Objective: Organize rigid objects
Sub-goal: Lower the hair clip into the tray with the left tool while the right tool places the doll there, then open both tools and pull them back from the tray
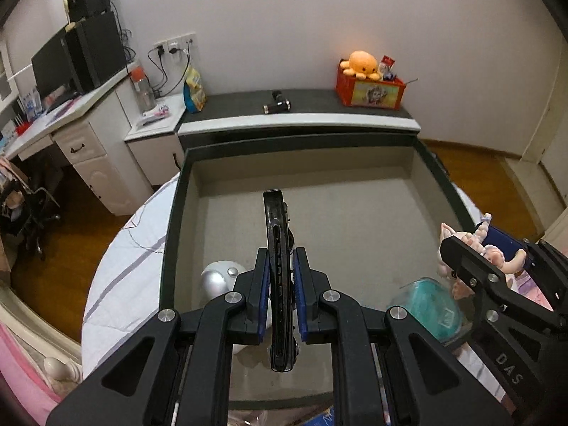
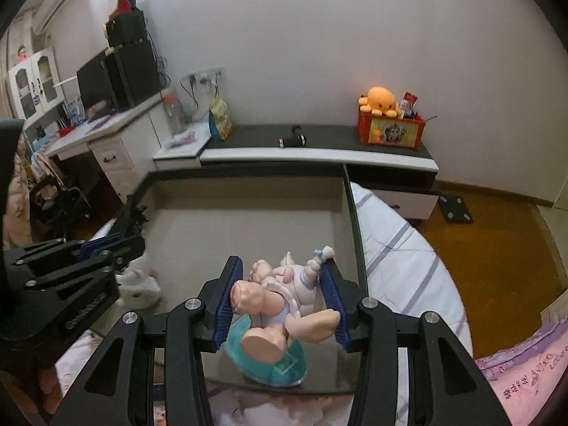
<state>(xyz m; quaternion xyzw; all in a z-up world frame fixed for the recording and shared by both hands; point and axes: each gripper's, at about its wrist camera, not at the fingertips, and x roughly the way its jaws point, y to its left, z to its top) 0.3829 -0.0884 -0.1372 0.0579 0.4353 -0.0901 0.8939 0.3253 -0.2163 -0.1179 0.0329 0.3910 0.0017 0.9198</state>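
A plain white wall (image 1: pixel 301 17) is backing a dark-topped low cabinet (image 1: pixel 312 104); left of the cabinet a white desk (image 1: pixel 85 113) is standing on wooden floor (image 1: pixel 60 259).

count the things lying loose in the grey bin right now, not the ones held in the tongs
2 visible: a silver dome-shaped object at the near left and a teal packet at the near right. The tongs block part of the bin floor, so more may be hidden.

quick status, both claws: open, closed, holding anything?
Left claw: closed on a flat black object, held edge-up over the open box.
Right claw: closed on a pink figurine.
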